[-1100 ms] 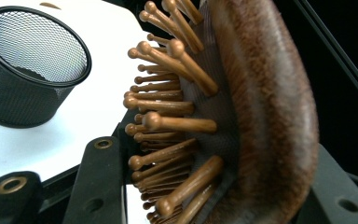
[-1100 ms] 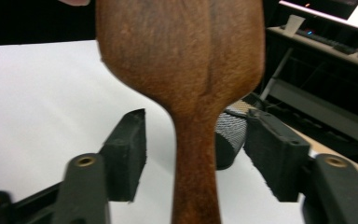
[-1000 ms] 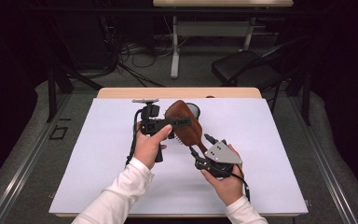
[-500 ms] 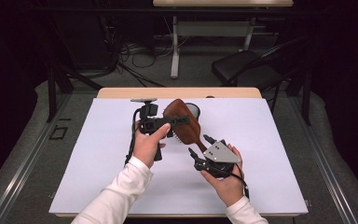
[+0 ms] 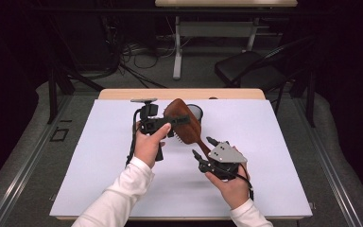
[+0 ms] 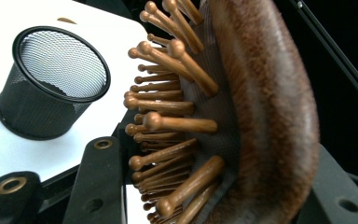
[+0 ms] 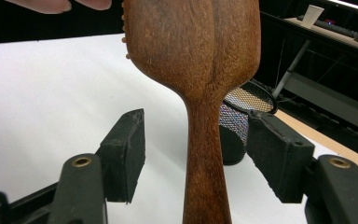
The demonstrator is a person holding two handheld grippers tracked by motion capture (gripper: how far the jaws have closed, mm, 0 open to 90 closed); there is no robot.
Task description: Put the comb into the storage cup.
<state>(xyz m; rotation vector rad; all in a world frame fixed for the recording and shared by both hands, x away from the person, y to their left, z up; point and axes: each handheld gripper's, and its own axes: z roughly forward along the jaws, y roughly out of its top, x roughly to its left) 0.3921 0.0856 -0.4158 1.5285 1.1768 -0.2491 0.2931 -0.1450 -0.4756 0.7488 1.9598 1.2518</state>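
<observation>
A brown wooden hairbrush (image 5: 185, 124) with wooden pins is held above the table. My left gripper (image 5: 178, 121) is shut on its head; the left gripper view has the pins and padded back (image 6: 261, 107) clamped between the jaws. My right gripper (image 5: 203, 146) sits at the brush's handle (image 7: 205, 154). Its jaws have just been closing a little, with the handle between them. A gap remains on each side of the handle, so the pads (image 7: 126, 154) do not touch it and the right gripper is open.
A black mesh cup (image 5: 194, 112) stands upright on the white table sheet (image 5: 99, 165) just behind the brush, also seen as the cup (image 6: 51, 84) and the cup (image 7: 242, 112). A chair and table legs stand beyond the far edge.
</observation>
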